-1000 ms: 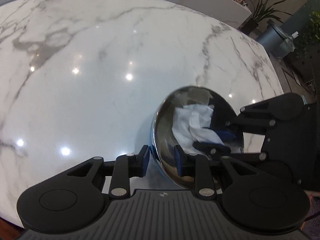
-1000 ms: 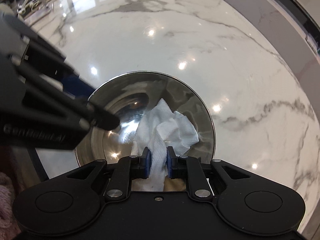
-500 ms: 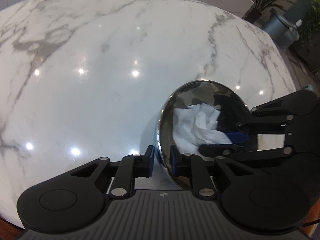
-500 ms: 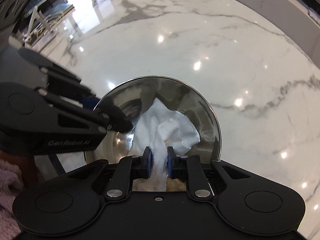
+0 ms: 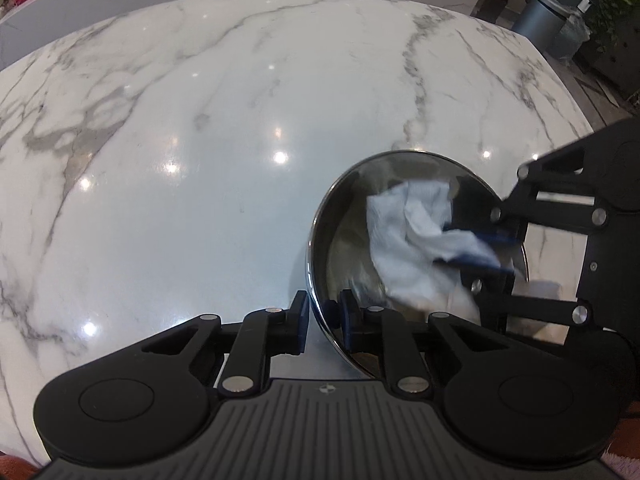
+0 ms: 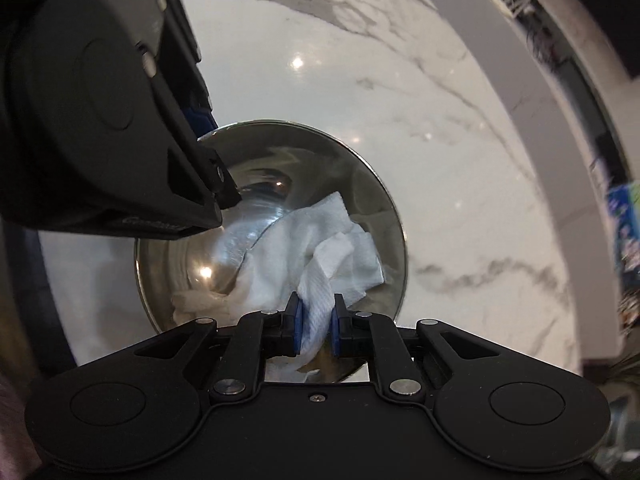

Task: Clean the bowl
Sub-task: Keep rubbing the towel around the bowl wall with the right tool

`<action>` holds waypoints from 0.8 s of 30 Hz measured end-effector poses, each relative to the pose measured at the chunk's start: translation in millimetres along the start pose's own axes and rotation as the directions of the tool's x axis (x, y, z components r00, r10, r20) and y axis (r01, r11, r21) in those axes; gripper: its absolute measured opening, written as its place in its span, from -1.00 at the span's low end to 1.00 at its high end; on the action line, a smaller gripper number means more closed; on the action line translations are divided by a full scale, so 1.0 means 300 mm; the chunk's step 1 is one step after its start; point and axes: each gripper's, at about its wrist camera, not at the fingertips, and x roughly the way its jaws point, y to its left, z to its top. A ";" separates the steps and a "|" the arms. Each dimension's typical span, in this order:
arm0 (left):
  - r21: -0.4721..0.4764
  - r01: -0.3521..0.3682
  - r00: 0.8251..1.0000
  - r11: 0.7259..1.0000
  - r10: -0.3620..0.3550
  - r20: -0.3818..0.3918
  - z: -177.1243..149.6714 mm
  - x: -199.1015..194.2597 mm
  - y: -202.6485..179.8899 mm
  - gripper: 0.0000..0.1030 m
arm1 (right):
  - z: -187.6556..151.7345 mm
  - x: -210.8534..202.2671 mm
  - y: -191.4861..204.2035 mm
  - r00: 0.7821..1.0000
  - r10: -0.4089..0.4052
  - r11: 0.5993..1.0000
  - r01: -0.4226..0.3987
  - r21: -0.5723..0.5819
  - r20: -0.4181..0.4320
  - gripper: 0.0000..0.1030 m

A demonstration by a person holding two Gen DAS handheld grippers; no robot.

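The shiny round stainless-steel bowl (image 5: 416, 256) sits on the white grey-veined marble worktop (image 5: 224, 152), at the right of centre in the left wrist view and in the middle of the right wrist view. The left tool (image 5: 323, 322) is clamped on the bowl's near rim: one blue pad is outside the wall, the other inside, low in the frame. In the right wrist view that same tool fills the upper left and meets the rim there.

The right tool (image 6: 315, 325) pinches a crumpled white paper towel (image 6: 320, 264) between its blue pads, with the jaws drawn tight on a twisted strip of it. The rest of the towel spreads over the bowl's inner wall and floor, toward the lower right of the bowl in that view. In the left wrist view the towel lies inside the bowl, with the right tool coming in from the right edge.

The step in hand looks like wiping the inside of the bowl while the other tool steadies it. The towel's blurred edges fit a sweep in progress. Next, the towel probably needs to be dragged around the part of the wall it does not cover, at the left of the right wrist view where the metal shows bare. The rim grip must hold firm so the bowl does not slide or tip on the glossy stone.
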 end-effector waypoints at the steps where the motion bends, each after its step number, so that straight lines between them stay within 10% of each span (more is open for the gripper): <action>1: -0.008 0.001 1.000 1.000 -0.001 0.001 0.000 0.000 0.004 -0.70 | -0.001 0.001 -0.004 1.000 0.004 1.000 -0.004 0.005 -0.001 -0.80; 17: -0.143 0.099 0.994 0.985 -0.104 -0.024 -0.028 0.028 0.045 -0.44 | 0.059 0.062 -0.097 0.954 0.295 0.877 -0.293 0.380 0.055 -0.77; 24: -0.054 0.054 0.998 0.997 -0.055 -0.016 -0.019 0.024 0.028 -0.63 | 0.088 0.055 -0.038 0.969 0.246 0.937 -0.245 0.250 0.029 -0.78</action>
